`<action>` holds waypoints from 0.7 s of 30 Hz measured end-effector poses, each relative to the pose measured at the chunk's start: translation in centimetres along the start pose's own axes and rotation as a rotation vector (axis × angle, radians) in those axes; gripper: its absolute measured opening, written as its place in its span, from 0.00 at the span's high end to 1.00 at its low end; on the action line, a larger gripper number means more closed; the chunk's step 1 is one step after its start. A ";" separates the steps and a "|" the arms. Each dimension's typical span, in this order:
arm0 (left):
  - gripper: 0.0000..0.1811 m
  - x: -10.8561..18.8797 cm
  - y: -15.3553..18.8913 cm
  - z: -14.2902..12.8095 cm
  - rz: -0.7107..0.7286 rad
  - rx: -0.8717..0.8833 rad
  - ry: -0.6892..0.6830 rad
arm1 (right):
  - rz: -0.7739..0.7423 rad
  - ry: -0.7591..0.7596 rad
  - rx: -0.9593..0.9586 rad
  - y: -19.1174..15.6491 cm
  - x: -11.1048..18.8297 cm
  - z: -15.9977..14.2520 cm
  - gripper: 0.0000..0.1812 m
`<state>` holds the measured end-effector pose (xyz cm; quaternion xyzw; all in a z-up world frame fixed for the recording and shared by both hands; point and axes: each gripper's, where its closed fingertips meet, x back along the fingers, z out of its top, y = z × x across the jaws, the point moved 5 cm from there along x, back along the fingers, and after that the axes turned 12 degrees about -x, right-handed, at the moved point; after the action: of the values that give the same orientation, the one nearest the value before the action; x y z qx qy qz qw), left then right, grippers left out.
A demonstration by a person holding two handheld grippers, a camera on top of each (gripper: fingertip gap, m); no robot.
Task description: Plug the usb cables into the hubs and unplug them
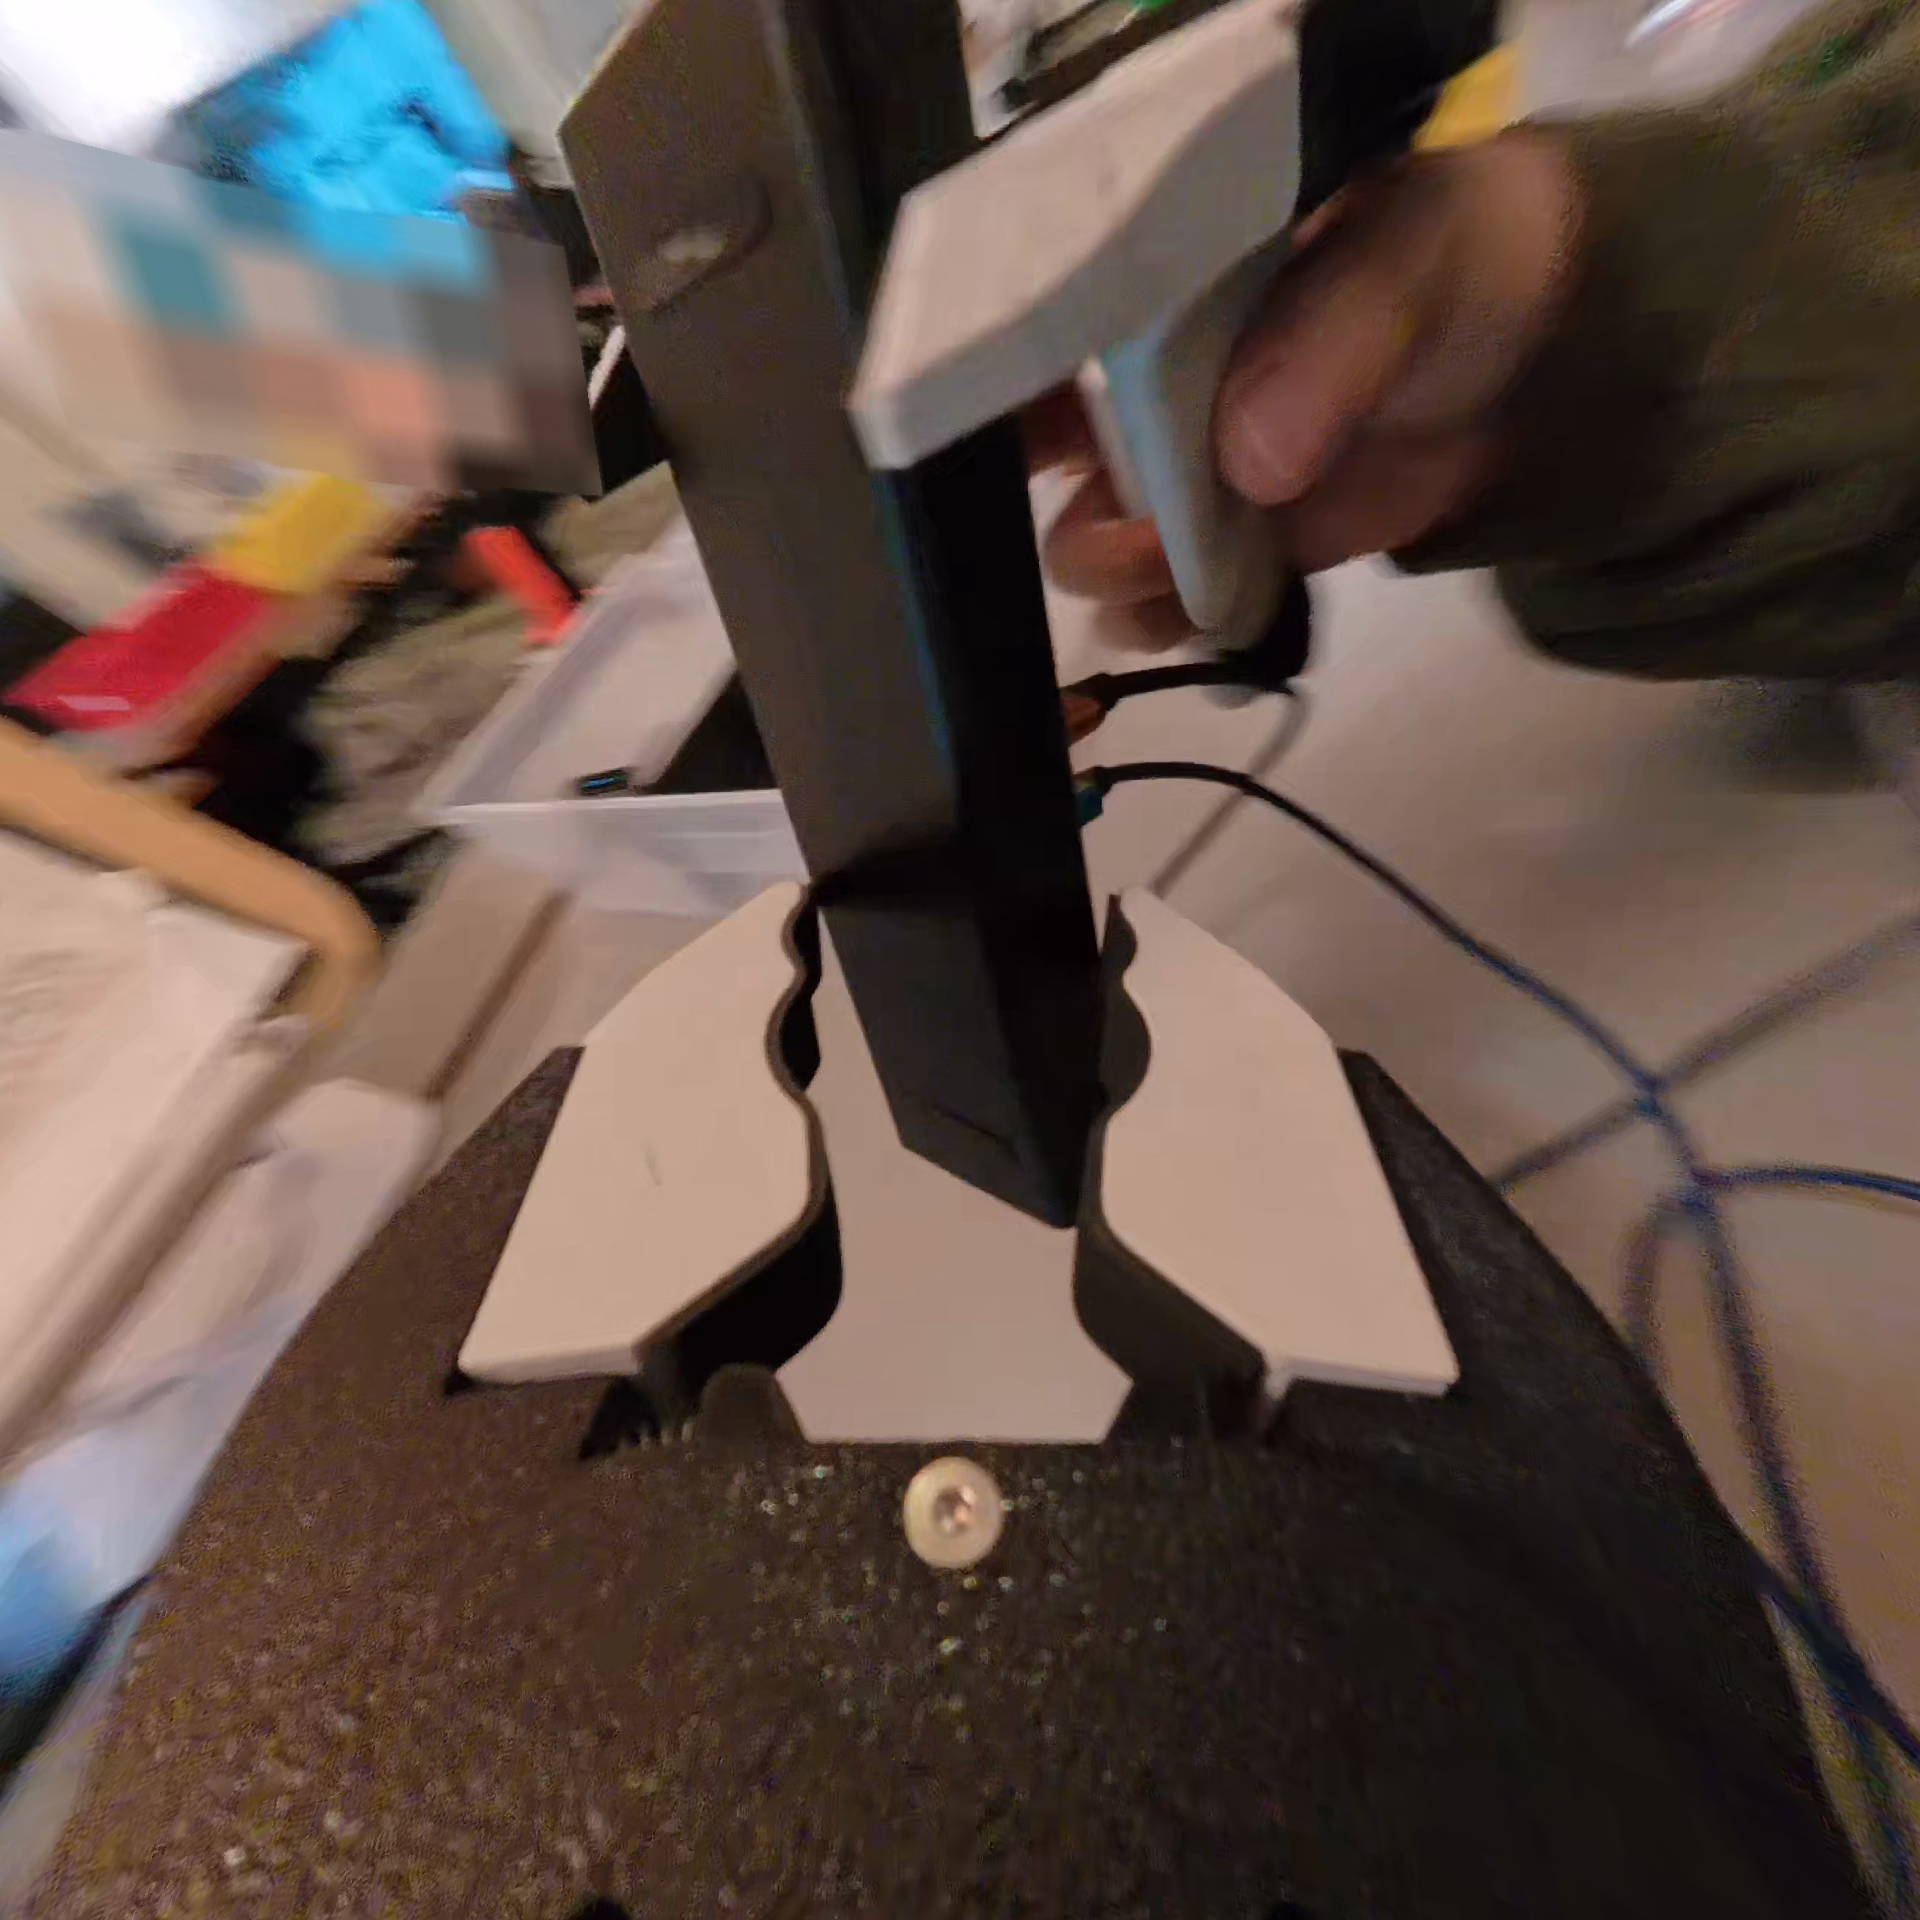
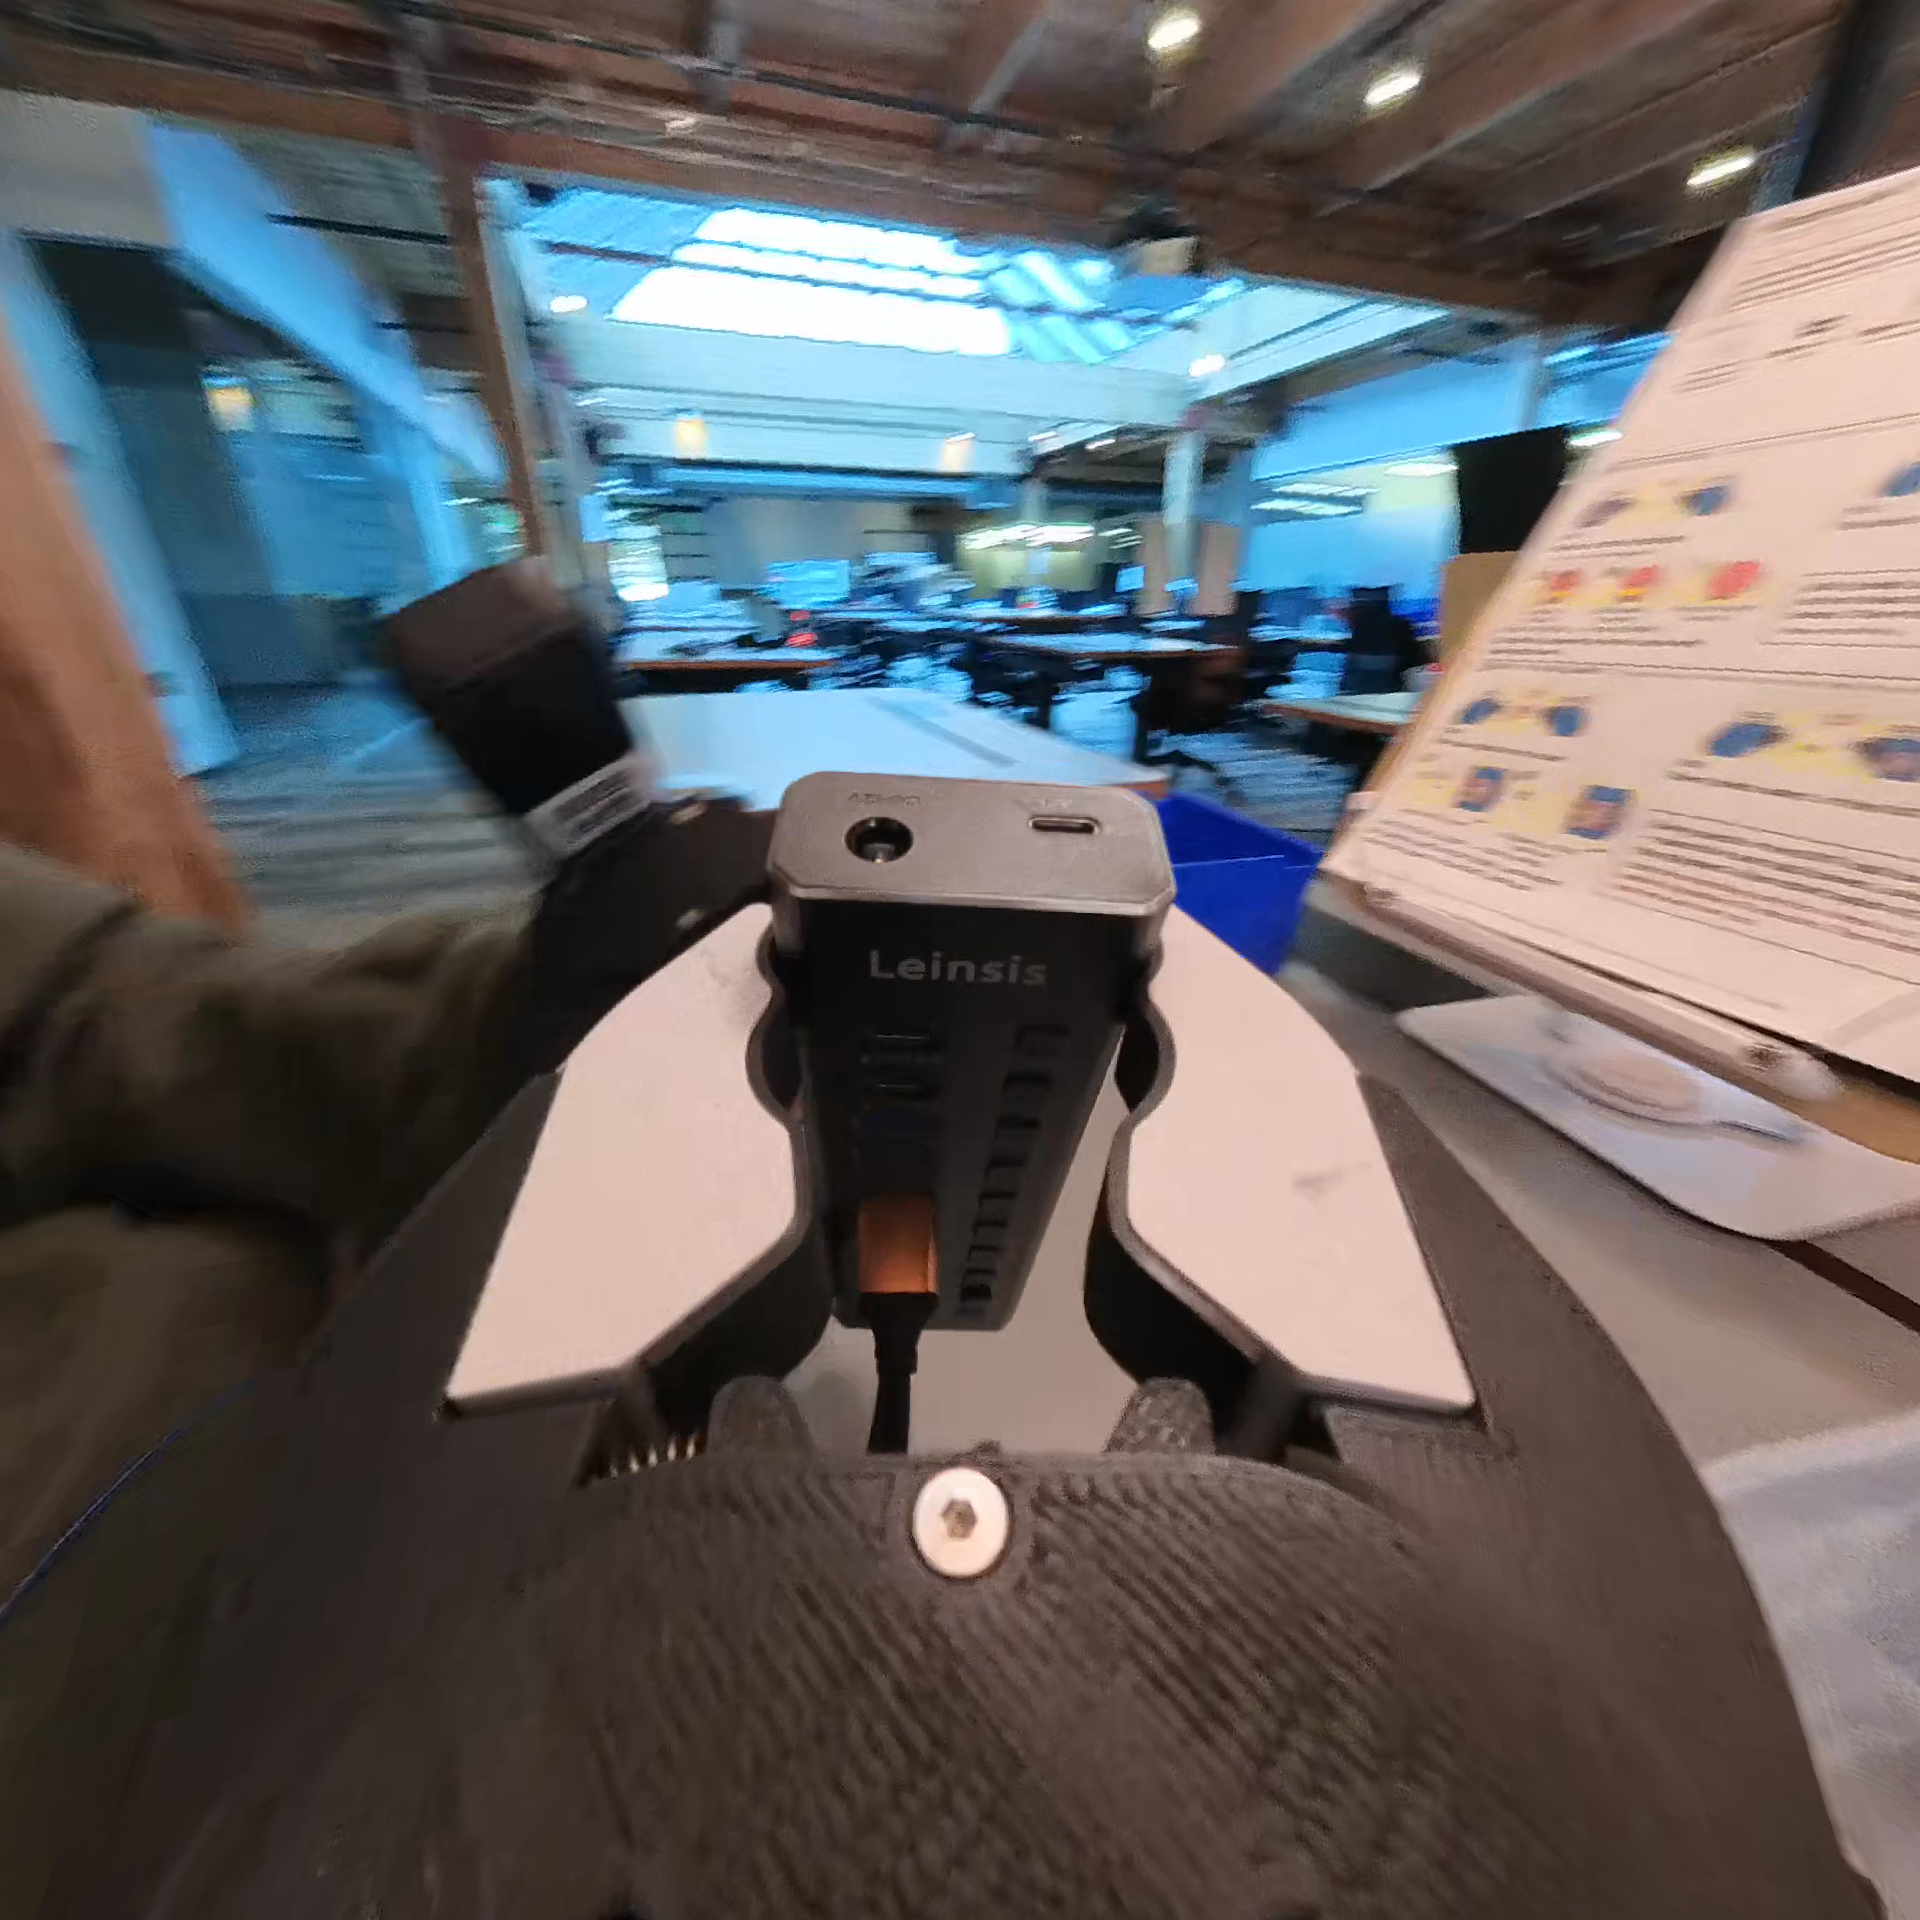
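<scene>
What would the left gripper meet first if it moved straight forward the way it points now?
The black hub. It already stands between the left gripper fingers, so going on would push against it. Behind it the right gripper seems close, though depth is unclear.

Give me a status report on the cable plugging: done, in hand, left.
Done: one orange-tipped plug sits in the hub, and the left wrist view shows two cables running to it. In hand: both the right gripper and the left gripper clamp the hub, lifted off the table. Left: several ports above the orange plug look empty, and the seated cables remain to be unplugged.
</scene>
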<state>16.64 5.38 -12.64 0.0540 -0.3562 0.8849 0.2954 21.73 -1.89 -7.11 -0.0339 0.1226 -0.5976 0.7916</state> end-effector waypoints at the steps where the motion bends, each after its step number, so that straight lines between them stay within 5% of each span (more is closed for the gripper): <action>1: 0.69 0.3 0.3 0.3 -0.097 0.058 0.041 | 0.071 -0.020 -0.006 -0.5 0.2 -0.2 0.67; 6: 0.63 0.3 1.4 0.5 -0.354 0.227 0.088 | 0.215 -0.099 0.033 -2.3 -0.5 -1.5 0.67; 13: 0.67 -1.1 3.5 -1.3 -0.364 0.183 0.011 | 0.206 -0.247 0.130 -2.7 -1.5 -3.8 0.67; 21: 0.66 -1.1 4.6 -1.5 -0.355 0.249 0.078 | 0.261 -0.255 0.115 -3.1 -1.3 -3.9 0.66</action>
<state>15.19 3.23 -16.84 0.1177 -0.2173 0.8576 0.4511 17.58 -1.13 -10.09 -0.0477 -0.0097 -0.4869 0.8721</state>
